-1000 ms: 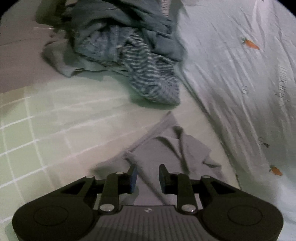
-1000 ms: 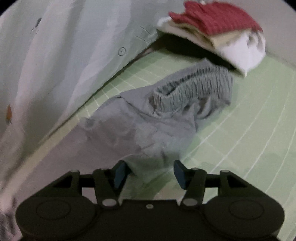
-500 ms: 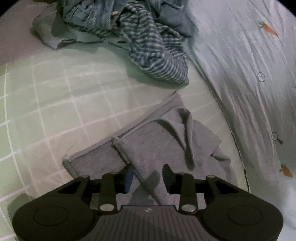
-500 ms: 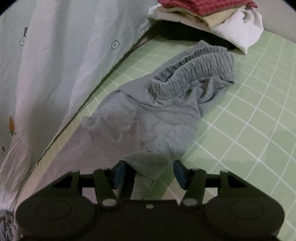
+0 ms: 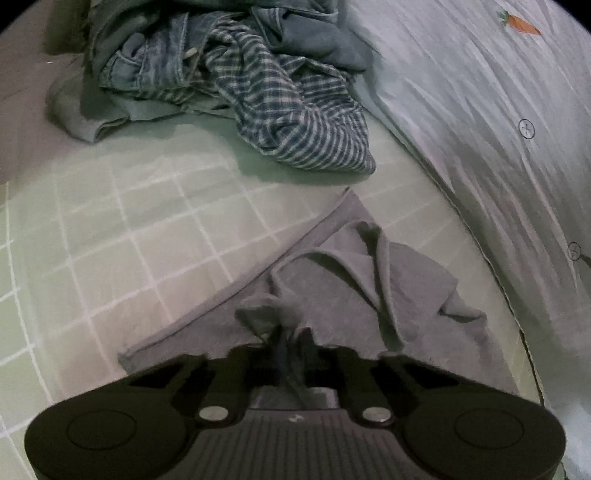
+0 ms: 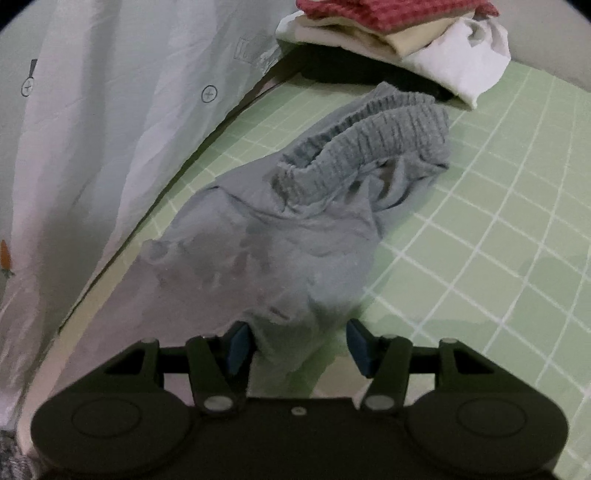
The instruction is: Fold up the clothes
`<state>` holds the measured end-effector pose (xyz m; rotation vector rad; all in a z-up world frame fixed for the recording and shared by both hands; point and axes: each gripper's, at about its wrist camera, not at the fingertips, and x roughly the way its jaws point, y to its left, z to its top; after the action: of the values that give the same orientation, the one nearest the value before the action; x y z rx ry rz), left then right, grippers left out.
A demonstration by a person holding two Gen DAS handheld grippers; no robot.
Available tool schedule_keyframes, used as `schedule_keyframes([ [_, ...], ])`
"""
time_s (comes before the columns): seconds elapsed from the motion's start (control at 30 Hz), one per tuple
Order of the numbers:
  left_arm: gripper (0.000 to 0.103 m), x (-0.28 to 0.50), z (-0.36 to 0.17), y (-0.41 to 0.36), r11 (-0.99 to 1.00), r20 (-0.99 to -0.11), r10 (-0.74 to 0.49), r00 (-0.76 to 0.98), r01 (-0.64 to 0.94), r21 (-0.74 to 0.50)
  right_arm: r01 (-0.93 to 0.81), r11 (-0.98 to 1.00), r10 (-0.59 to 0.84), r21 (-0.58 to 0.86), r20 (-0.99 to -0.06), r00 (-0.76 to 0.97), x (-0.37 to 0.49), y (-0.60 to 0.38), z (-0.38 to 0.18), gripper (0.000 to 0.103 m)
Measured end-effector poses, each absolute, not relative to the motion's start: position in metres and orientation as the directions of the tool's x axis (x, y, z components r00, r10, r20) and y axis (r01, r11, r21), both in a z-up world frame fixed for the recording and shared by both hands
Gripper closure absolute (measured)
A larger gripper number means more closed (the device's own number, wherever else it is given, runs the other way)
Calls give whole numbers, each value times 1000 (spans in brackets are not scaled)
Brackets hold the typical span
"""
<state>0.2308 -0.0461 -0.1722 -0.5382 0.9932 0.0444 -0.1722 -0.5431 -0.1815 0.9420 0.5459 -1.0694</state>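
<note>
Left tongs (image 5: 291, 343) just closed, pinching grey shorts (image 5: 369, 288); right tongs (image 6: 297, 345) agape.

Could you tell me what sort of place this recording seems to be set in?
Most likely a bedroom, with clothes being folded on a bed: a green checked sheet, a pale duvet with carrot prints, a heap of unfolded clothes and a folded stack.

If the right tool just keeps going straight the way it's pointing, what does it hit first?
Most likely the grey shorts: the right tool stands open, with their near edge already between the pads. The green checked sheet lies directly beneath, though depth is hard to judge.
</note>
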Motion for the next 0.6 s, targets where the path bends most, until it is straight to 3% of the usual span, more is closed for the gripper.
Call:
schedule_keyframes([
  [0.33,103,227,-135,-35,837,-711,-228,666,-239,-492,934,153,-533,324,-769,354,-180,-545,-183,45],
  [0.6,103,195,-75,-27,845,-574,-263,775,-101,-524,950,115,-570,292,-763,304,-189,-545,-185,45],
])
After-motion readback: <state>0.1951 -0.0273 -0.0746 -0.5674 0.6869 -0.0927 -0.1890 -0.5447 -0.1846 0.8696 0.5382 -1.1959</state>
